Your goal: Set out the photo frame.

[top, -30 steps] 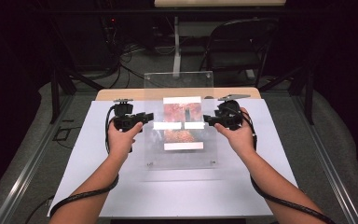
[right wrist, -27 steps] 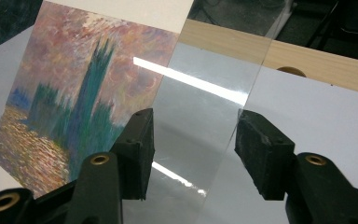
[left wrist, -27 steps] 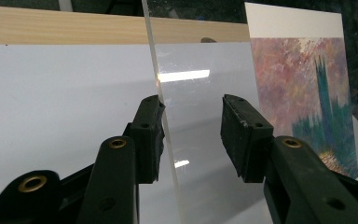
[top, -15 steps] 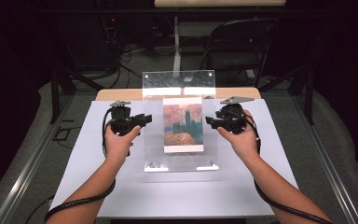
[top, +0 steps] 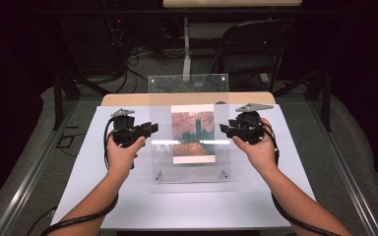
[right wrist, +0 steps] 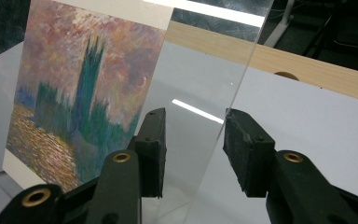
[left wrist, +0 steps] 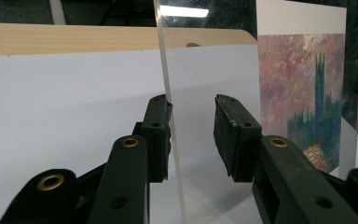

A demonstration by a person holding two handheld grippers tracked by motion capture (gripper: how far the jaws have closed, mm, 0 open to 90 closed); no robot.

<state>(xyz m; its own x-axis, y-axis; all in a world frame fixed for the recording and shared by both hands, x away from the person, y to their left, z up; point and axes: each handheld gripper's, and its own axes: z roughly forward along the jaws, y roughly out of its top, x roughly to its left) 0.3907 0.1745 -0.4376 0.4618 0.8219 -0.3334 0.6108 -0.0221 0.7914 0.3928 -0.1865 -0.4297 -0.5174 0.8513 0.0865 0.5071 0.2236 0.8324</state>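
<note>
In the high view, one clear acrylic frame (top: 189, 147) stands tilted at the middle of the white table (top: 78, 187), with one painted print (top: 193, 133) of a dark tower under a pink sky inside it; no writing or brand can be read anywhere. A second clear panel (top: 187, 83) stands upright behind it at the wooden strip (top: 128, 100). The left gripper (top: 150, 131) sits at the frame's left edge and the right gripper (top: 224, 129) at its right edge, one in each hand. In the left gripper view, the two black jaws straddle the sheet's thin edge (left wrist: 170, 130): the left pad (left wrist: 161, 135) is touching it, the right pad (left wrist: 230, 135) stands apart, and the jaws have just been closing. In the right gripper view, the jaws likewise stand half apart around the sheet's edge (right wrist: 233, 107), the right pad (right wrist: 247, 149) at the edge and the left pad (right wrist: 151, 144) clear of the surface; they too have just been closing.
</note>
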